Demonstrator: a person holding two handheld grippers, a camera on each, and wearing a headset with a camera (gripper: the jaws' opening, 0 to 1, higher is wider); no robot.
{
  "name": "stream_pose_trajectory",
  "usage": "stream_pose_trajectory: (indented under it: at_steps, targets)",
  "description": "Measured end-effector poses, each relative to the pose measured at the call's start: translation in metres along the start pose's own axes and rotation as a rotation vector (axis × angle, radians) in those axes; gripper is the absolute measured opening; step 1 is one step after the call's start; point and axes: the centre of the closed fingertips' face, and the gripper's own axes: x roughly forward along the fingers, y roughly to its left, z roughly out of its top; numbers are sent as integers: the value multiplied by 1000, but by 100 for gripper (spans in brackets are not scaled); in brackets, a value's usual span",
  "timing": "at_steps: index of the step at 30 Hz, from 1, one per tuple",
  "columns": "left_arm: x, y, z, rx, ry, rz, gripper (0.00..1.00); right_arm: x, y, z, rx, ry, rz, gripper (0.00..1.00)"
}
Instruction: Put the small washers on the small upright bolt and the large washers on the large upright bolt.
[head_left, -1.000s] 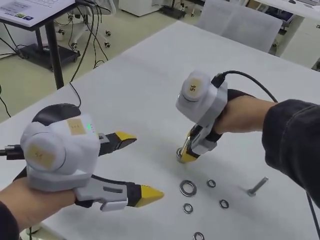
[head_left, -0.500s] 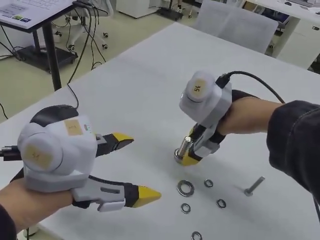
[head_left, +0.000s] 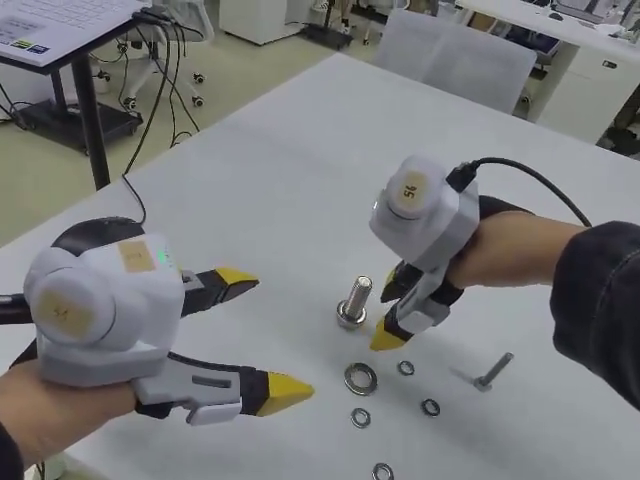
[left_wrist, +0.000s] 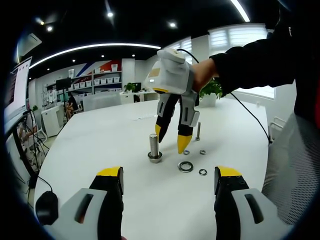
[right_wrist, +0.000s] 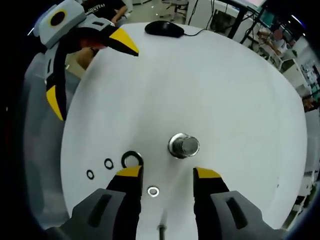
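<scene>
My left gripper (head_left: 268, 335): white shell, black jaws, yellow tips | my right gripper (right_wrist: 168, 173): same white, black, yellow | large bolt (head_left: 353, 302): shiny silver | large washer (head_left: 361, 378): silver-grey | small bolt (head_left: 493, 370): grey | table (head_left: 300, 170): plain white

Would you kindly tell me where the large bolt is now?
In the head view, the large bolt stands upright on the table, just left of the open jaws of the right gripper, behind the large washer.

Large washer (right_wrist: 131, 159) near upright bolt (right_wrist: 183, 146)
</scene>
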Motion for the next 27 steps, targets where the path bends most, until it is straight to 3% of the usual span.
stream_pose_trajectory:
  at_steps: [27]
  targets:
    - [-6,-7,7,13,-7,-6,73,15,43,-7,5,7,39,39]
